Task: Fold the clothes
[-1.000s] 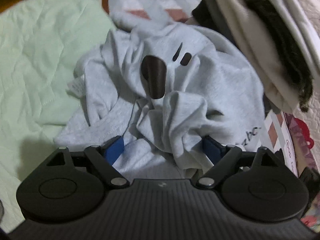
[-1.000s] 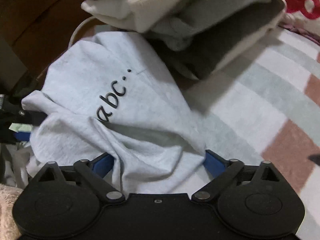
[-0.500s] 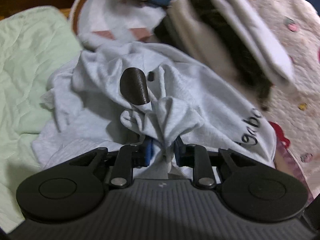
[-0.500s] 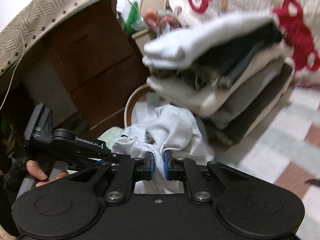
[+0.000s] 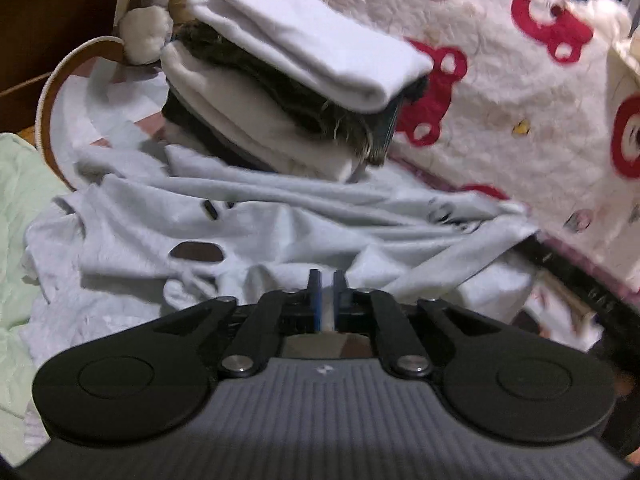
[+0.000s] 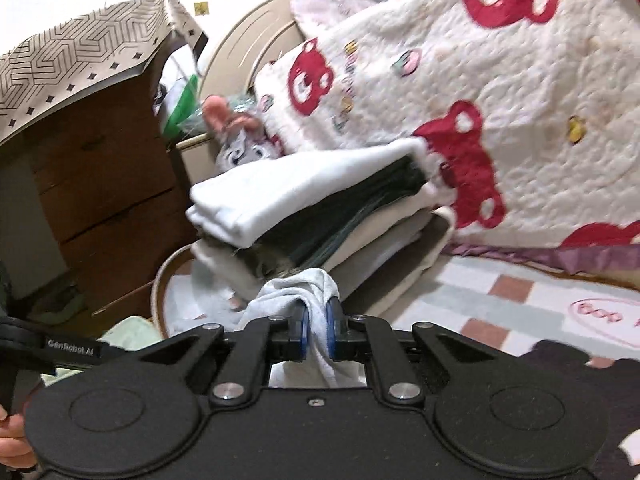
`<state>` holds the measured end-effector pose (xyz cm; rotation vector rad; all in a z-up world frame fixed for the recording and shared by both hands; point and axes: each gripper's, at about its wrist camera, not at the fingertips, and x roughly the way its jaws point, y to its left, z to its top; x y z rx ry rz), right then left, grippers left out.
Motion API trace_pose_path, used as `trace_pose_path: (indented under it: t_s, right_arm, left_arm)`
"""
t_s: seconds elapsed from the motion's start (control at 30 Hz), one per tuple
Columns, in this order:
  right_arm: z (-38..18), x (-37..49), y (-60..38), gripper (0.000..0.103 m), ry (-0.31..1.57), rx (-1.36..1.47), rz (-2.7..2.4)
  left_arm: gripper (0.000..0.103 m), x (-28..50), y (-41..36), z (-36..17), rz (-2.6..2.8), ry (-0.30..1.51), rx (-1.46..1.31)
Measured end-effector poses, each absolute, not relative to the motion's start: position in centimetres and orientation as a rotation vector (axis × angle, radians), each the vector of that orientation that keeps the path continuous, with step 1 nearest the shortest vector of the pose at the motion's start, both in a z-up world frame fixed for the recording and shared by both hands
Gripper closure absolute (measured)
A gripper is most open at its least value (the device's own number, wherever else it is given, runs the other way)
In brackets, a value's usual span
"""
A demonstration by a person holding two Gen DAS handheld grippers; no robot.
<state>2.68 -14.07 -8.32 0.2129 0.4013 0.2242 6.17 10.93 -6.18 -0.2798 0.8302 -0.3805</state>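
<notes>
Both grippers — left gripper [image 5: 324, 280], right gripper [image 6: 316, 318] — have jaws pinched on the grey sweatshirt [image 5: 248, 216]; lift evenly, pull taut, clear the folded stack [image 5: 288, 80] — then spread it flat.
</notes>
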Motion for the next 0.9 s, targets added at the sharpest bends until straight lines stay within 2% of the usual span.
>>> trace_pose_path:
  t_s: [0.03, 0.07, 0.1, 0.13, 0.2, 0.27, 0.37, 0.43, 0.53, 0.57, 0.6, 0.63, 0.67, 0.9]
  right_arm:
    - [-8.3, 2.5, -14.3, 0.092, 0.394, 0.195, 0.205]
    - [-8.3, 2.4, -14.5, 0.092, 0.39, 0.183, 0.189]
    - [-8.4, 2.4, -14.9, 0.092, 0.388, 0.178, 0.177]
    - [-8.6, 2.4, -15.3, 0.092, 0.389, 0.177, 0.167]
    - [-8.9, 2.4, -16.0, 0.092, 0.398, 0.182, 0.152]
    - [-9.1, 2.4, -16.6, 0.092, 0.403, 0.186, 0.14]
    - [-9.5, 2.4, -17.0, 0.092, 0.409, 0.189, 0.127]
    - [-9.4, 2.4, -17.1, 0.093, 0.401, 0.181, 0.111]
    - [-8.8, 2.0, -17.5, 0.093, 0.364, 0.165, 0.071]
    - [-8.6, 1.9, -17.8, 0.093, 0.352, 0.172, 0.062]
    - [-8.4, 1.8, -18.0, 0.093, 0.341, 0.179, 0.052]
    - [-8.4, 1.7, -18.3, 0.093, 0.335, 0.182, 0.044]
    - [-8.5, 1.6, -18.5, 0.093, 0.337, 0.18, 0.04]
    - [-9.0, 1.0, -20.0, 0.094, 0.345, 0.159, 0.0]
  left_arm:
    - [0.083, 6.0, 10.6, -6.4, -0.366, 0.839, -0.244]
    - [0.054, 5.8, 10.3, -6.8, -0.345, 0.848, -0.195]
    - [0.039, 5.6, 9.9, -7.2, -0.325, 0.857, -0.145]
    - [0.028, 5.4, 9.6, -7.6, -0.305, 0.866, -0.096]
    - [0.028, 4.9, 9.7, -8.5, -0.267, 0.886, 0.005]
    - [0.022, 5.1, 9.7, -9.2, -0.237, 0.918, 0.081]
    - [0.012, 6.5, 10.1, -10.2, -0.24, 0.999, 0.079]
    - [0.01, 8.3, 10.7, -11.4, -0.159, 1.11, 0.05]
    - [0.016, 10.8, 12.1, -13.7, -0.107, 1.241, -0.063]
    - [0.035, 11.3, 12.9, -14.0, -0.121, 1.252, -0.127]
    - [0.05, 11.5, 13.4, -13.9, -0.123, 1.248, -0.154]
    - [0.077, 11.5, 13.7, -13.7, -0.124, 1.232, -0.148]
    - [0.086, 11.4, 13.9, -13.4, -0.125, 1.209, -0.134]
    - [0.089, 7.8, 13.2, -9.7, -0.03, 0.935, 0.032]
